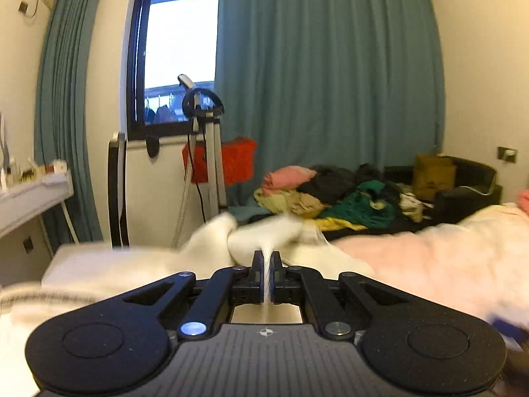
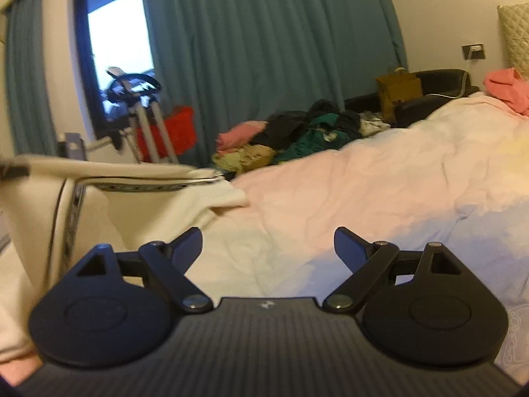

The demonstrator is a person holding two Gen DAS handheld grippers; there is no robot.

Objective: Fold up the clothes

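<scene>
Left gripper clamped on a cream garment; right gripper open over the bed.

Left wrist view: the left gripper [image 1: 267,259] has its jaws together on a thin fold of the cream garment [image 1: 264,238], which spreads blurred across the near end of the bed [image 1: 446,251]. Beyond lies a pile of clothes [image 1: 334,195], with teal curtains [image 1: 324,66] and a window [image 1: 178,49] behind. Right wrist view: the right gripper [image 2: 267,248] holds its jaws wide apart with nothing between them, low over the pink bed cover [image 2: 363,182]. The cream garment [image 2: 109,182], trimmed with dark stripes, is lifted at the left, just beside the left finger. The pile of clothes [image 2: 297,135] sits at the bed's far edge.
</scene>
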